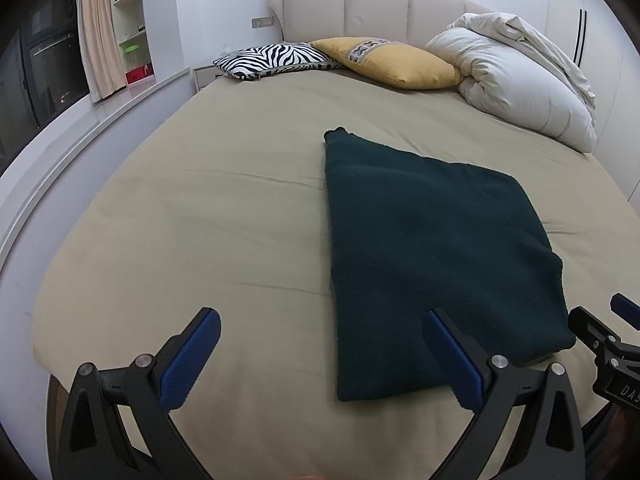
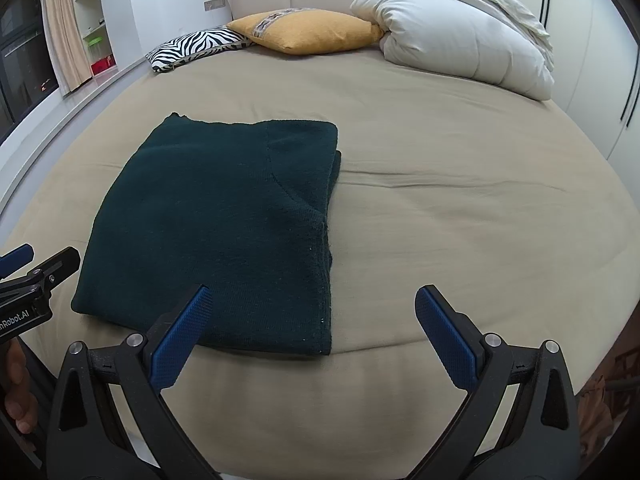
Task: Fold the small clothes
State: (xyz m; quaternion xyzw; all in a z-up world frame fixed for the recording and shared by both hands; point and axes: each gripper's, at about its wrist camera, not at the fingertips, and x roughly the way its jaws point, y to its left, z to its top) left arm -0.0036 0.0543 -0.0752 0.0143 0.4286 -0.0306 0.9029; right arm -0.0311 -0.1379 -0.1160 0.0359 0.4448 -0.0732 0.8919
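A dark green garment [image 2: 224,224] lies flat on the bed [image 2: 460,248], near the front edge, already folded down into a thick rectangle with doubled layers showing along its right side and a seam curving across the top layer. It looks like a knit or fleece top, though I cannot say for sure what piece it is.

Both tools hang just short of it, low over the near edge of the bed. The left tool [image 1: 324,354] has its blue pads spread wide with nothing between them; its right pad sits over the garment's near left corner, but I cannot tell whether it touches the cloth. The right tool [image 2: 312,332] is likewise spread wide and empty, its left pad over the near edge and its right pad over bare sheet.

To my eye the fold is at a late stage: the shape is compact and the edges fairly square. If another fold is wanted, each tool would need to drop onto a near corner, pinch all the layers together, and carry the near edge toward the far one without letting the inner layers slide. Otherwise it is ready to be set aside.

At the head of the bed sit a zebra pillow [image 2: 192,46], a yellow pillow [image 2: 308,32] and a bundled white duvet [image 2: 460,36], well apart from the work.
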